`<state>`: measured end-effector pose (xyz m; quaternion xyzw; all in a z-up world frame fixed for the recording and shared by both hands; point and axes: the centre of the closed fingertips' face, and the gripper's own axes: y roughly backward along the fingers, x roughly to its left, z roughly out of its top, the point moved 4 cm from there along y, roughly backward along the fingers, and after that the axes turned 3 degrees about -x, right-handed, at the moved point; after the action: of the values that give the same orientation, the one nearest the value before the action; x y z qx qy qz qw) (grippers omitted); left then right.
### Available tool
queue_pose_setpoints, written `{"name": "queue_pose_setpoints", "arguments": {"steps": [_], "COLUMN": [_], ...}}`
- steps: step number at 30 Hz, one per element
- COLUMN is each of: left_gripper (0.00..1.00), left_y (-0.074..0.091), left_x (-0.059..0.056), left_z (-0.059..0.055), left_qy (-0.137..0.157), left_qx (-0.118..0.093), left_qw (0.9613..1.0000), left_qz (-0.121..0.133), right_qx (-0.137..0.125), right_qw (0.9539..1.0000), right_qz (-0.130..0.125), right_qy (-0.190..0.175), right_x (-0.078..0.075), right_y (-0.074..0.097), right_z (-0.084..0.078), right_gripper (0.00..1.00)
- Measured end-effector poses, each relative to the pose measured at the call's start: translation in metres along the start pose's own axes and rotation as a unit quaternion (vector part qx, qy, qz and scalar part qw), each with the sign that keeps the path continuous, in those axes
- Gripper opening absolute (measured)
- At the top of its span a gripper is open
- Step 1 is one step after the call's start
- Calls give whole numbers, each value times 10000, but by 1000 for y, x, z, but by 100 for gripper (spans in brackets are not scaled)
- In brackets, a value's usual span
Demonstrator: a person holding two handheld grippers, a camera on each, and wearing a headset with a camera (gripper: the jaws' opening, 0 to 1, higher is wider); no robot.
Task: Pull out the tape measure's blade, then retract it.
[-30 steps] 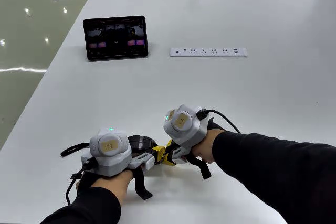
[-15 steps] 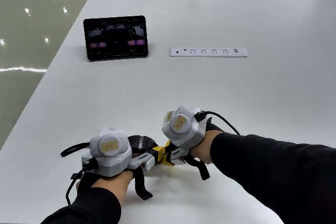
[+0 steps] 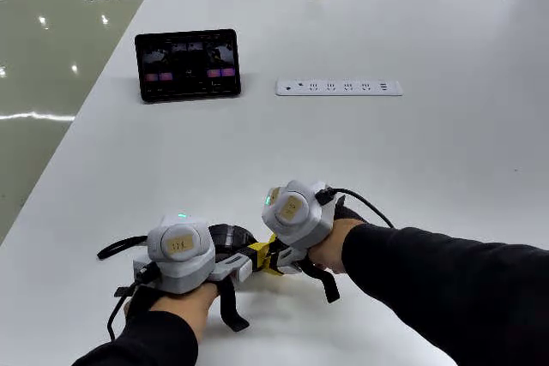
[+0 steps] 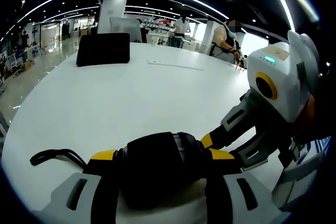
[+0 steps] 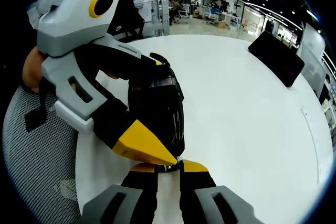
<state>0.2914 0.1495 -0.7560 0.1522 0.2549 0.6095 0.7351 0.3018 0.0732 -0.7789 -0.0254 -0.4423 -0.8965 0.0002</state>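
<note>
The tape measure (image 5: pixel 160 103) is found at the near edge of the table (image 3: pixel 412 152), and its black case is clamped between the yellow-tipped jaws of the left gripper (image 4: pixel 161 157). The right gripper (image 5: pixel 169 167) is brought in from the right, its jaws drawn almost together on what looks like the blade hook (image 5: pixel 169 171) at the case mouth; the hook itself is barely made out. No blade is seen drawn out yet. The case lies left of the right gripper, so a pull rightward along the near edge is called for.
</note>
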Motion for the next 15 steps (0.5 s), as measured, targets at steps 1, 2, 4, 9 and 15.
{"name": "queue_pose_setpoints", "arguments": {"steps": [1,2,4,9,15], "left_gripper": [62,62,62,62,63], "left_y": [0,0,0,-1,0], "left_x": [0,0,0,0,0], "left_z": [0,0,0,0,0], "left_qy": [-2,-6,-17,-34,-36], "left_qx": [-3,-5,-12,-16,-44], "left_qw": [10000,10000,10000,10000,10000], "left_qz": [3,8,24,52,54], "right_qx": [8,11,18,-33,-197], "right_qw": [10000,10000,10000,9996,9985], "right_qz": [-21,-39,-84,-228,-314], "right_qy": [-13,-16,-13,-138,-407], "right_x": [0,0,1,1,2], "right_y": [0,0,0,1,5], "right_z": [0,0,0,-1,-3], "right_gripper": [12,13,13,13,13]}}
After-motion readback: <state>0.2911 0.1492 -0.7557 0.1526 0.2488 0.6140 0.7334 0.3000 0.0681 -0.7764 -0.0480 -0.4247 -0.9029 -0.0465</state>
